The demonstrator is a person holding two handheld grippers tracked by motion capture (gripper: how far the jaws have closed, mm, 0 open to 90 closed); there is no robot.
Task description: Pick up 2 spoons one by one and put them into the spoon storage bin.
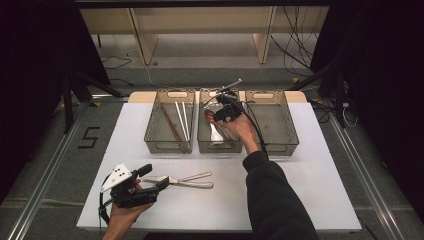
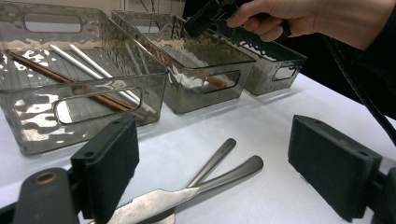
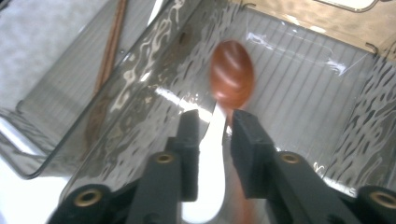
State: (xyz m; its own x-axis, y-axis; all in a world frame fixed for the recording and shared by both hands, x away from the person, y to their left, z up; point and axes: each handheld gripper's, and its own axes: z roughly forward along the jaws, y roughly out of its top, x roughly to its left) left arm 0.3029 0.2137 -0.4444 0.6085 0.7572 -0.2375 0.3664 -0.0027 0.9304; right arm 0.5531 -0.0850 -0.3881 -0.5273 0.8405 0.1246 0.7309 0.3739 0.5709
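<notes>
The brown spoon (image 3: 232, 74) lies blurred in the middle bin (image 1: 202, 131) by the desk's far edge, beside a white spoon (image 3: 212, 154), between the right gripper's (image 3: 215, 135) narrowly parted jaws. The left bin (image 1: 152, 120) holds chopsticks (image 1: 177, 120). The left gripper's (image 2: 229, 163) jaws gape over a knife (image 2: 187, 193).

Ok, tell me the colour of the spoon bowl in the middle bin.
Reddish-brown, like wood: the spoon bowl shows best in the right gripper view.

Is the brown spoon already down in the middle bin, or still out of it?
In. The right gripper view shows the brown spoon inside the middle bin, blurred. The right gripper has its jaws parted around the handle; whether it has landed, I cannot tell.
</notes>
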